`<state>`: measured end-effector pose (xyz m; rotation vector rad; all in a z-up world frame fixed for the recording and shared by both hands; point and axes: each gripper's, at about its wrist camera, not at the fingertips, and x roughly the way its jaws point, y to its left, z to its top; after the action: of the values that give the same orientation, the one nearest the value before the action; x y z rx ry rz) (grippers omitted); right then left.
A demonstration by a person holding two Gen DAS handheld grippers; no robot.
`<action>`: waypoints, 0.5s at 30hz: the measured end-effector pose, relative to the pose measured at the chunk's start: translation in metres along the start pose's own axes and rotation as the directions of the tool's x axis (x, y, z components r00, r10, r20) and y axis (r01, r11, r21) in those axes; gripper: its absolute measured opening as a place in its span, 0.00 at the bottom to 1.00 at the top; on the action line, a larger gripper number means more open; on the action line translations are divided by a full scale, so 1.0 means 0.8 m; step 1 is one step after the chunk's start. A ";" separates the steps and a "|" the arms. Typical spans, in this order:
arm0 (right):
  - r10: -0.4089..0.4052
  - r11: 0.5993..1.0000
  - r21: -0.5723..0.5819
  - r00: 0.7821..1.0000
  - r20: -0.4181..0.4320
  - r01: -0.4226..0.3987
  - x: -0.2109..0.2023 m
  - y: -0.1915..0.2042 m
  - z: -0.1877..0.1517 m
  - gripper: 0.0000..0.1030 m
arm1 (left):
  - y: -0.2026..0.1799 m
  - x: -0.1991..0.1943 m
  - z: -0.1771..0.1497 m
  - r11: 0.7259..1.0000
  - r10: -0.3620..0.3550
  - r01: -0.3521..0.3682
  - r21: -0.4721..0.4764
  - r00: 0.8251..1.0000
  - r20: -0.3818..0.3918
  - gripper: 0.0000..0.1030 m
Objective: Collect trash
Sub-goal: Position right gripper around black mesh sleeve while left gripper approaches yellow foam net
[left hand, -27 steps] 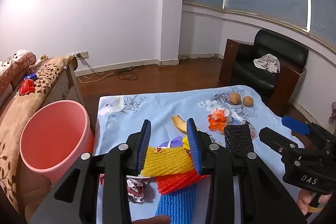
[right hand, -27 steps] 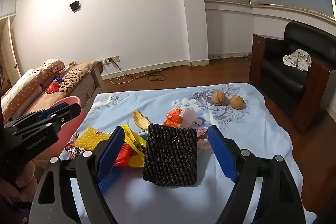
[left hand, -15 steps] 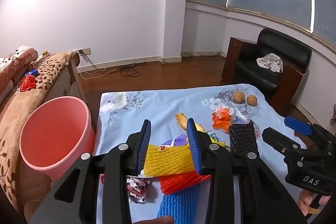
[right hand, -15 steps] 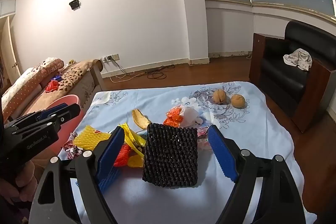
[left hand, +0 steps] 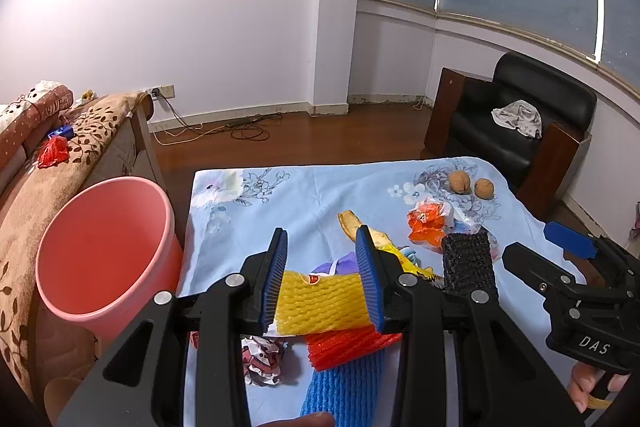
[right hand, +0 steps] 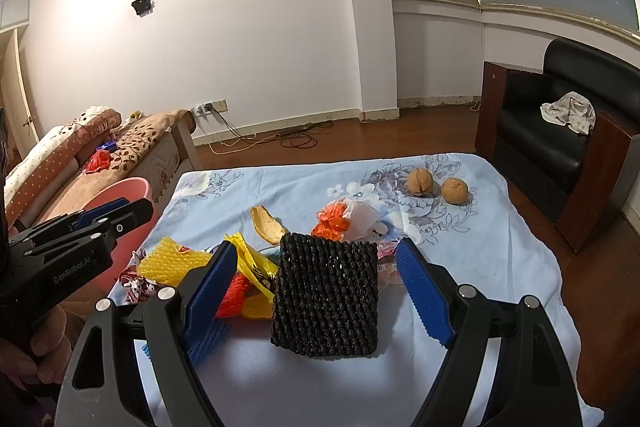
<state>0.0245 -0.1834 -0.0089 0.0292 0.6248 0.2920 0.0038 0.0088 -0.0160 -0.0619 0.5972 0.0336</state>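
Lifted since the earlier frame, the yellow net (left hand: 324,301) now hangs above the red net (left hand: 348,345) instead of lying on it, clamped between your left gripper (left hand: 322,281) fingers.

Largest first: the table (left hand: 288,199) spreads ahead of both grippers. The pink bin (left hand: 104,247) stands just left of your left fingers, off the table's edge. Below those fingers lie the red net and the blue net (left hand: 344,389).

Your right gripper (right hand: 316,291) stands wide, its pads clear of the black net (right hand: 326,293) lying on the table between them. Two walnuts (right hand: 420,181) sit far beyond the right finger.
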 end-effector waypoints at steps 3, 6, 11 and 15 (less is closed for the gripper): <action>-0.001 1.000 0.000 1.000 -0.003 0.001 0.000 0.000 -0.001 0.78 | 0.000 0.002 -0.001 1.000 0.002 -0.002 -0.002 1.000 -0.004 0.35; -0.002 1.000 0.000 1.000 -0.004 0.002 0.001 0.000 -0.001 0.78 | 0.000 0.001 -0.002 1.000 0.003 -0.003 -0.004 1.000 -0.006 0.35; -0.001 1.000 0.000 1.000 -0.004 0.001 0.002 0.000 -0.002 0.78 | 0.001 0.002 -0.001 1.000 0.002 -0.002 -0.006 1.000 -0.008 0.35; -0.001 1.000 0.000 1.000 -0.005 0.001 0.002 0.000 -0.002 0.78 | 0.002 0.002 0.000 1.000 0.001 -0.001 -0.007 1.000 -0.009 0.35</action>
<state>0.0249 -0.1834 -0.0107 0.0281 0.6295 0.2908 0.0049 0.0105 -0.0170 -0.0683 0.6063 0.0368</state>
